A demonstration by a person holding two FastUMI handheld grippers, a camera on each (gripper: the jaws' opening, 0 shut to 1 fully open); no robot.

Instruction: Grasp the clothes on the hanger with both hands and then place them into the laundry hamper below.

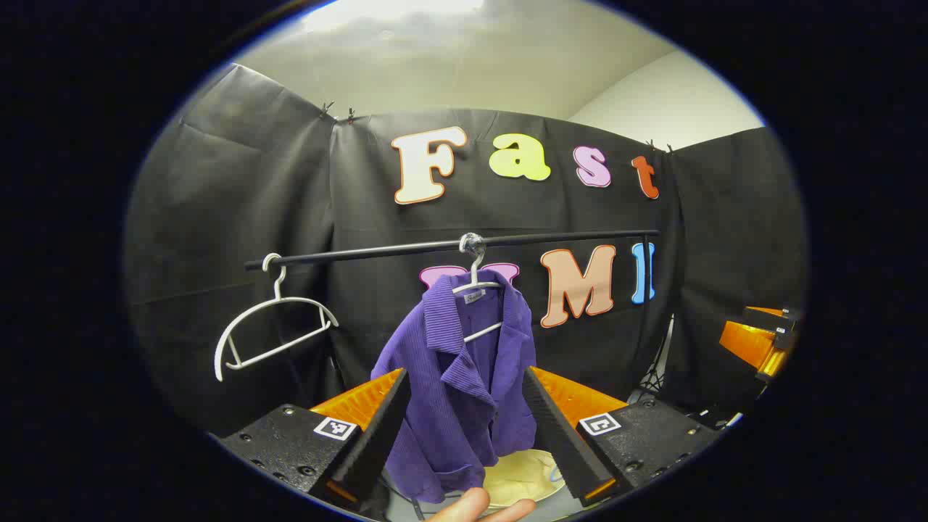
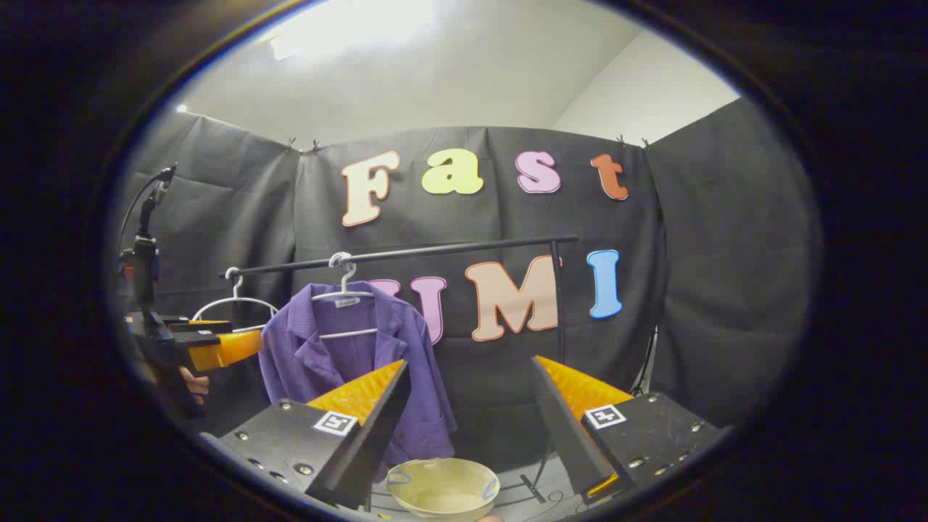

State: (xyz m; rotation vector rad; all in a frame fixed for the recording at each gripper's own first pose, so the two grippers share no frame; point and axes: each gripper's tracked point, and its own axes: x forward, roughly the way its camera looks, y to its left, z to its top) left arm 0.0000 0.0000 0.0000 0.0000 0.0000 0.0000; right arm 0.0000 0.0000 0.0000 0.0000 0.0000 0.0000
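Note:
A purple jacket (image 1: 464, 377) hangs on a white hanger (image 1: 475, 290) from a black rail (image 1: 449, 246). My left gripper (image 1: 464, 428) is open, its fingers framing the jacket from a short distance without touching it. Under the jacket sits a cream laundry hamper (image 1: 522, 478). In the right gripper view the jacket (image 2: 341, 355) hangs to the left, the hamper (image 2: 442, 489) sits low between the fingers, and my right gripper (image 2: 471, 420) is open and holds nothing. The left gripper (image 2: 210, 348) appears there at the far left, held by a hand.
An empty white hanger (image 1: 272, 330) hangs at the rail's left end. The rail's upright stand (image 2: 557, 319) rises on the right. A camera mount on a pole (image 2: 145, 239) stands at far left. The other gripper (image 1: 761, 341) is at the right edge.

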